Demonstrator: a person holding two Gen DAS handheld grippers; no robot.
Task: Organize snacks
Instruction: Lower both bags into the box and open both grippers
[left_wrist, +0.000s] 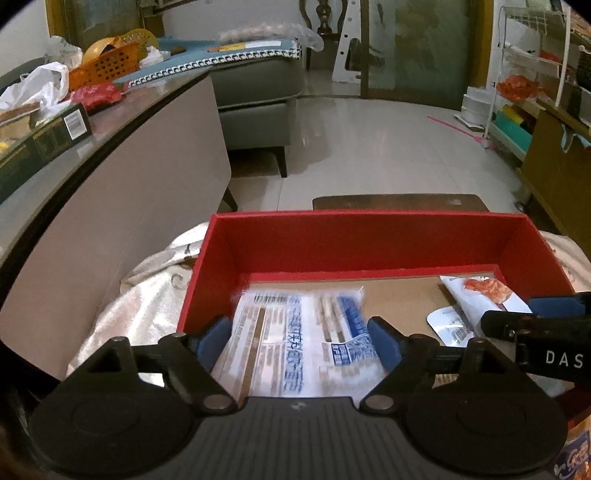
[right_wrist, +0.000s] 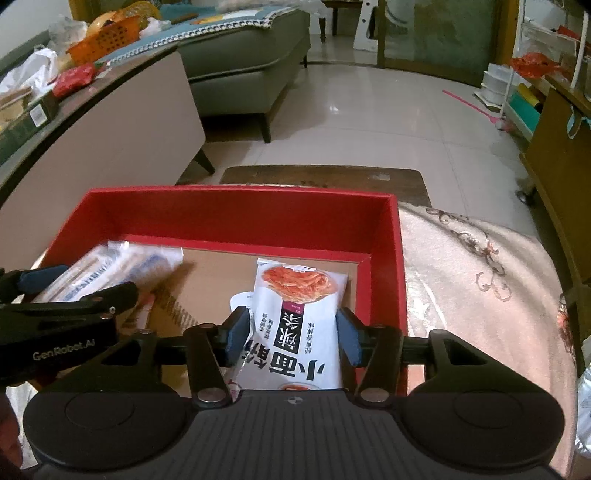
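An open red box (left_wrist: 362, 218) (right_wrist: 240, 194) with a cardboard floor sits on a pale cloth. In its left half lies a blurred blue-and-white snack packet (left_wrist: 280, 332) (right_wrist: 122, 266). It is between the blue pads of my left gripper (left_wrist: 299, 341), which stand just off its edges, open. In the right half rests a white packet with a picture of red noodles (right_wrist: 299, 314) (left_wrist: 480, 295). My right gripper (right_wrist: 293, 336) straddles its near end, with a slim gap at the left pad, open. Each gripper's fingers (right_wrist: 122, 293) (left_wrist: 517, 321) show at the edge of the other's view.
The embroidered cloth (right_wrist: 480, 277) spreads right of the box. A wooden stool (right_wrist: 325, 177) stands just behind it. On the left is a low table (left_wrist: 122, 155) with boxes, bags and an orange basket (left_wrist: 107, 66), then a grey sofa (left_wrist: 258, 92). Shelving (left_wrist: 535, 74) lines the right.
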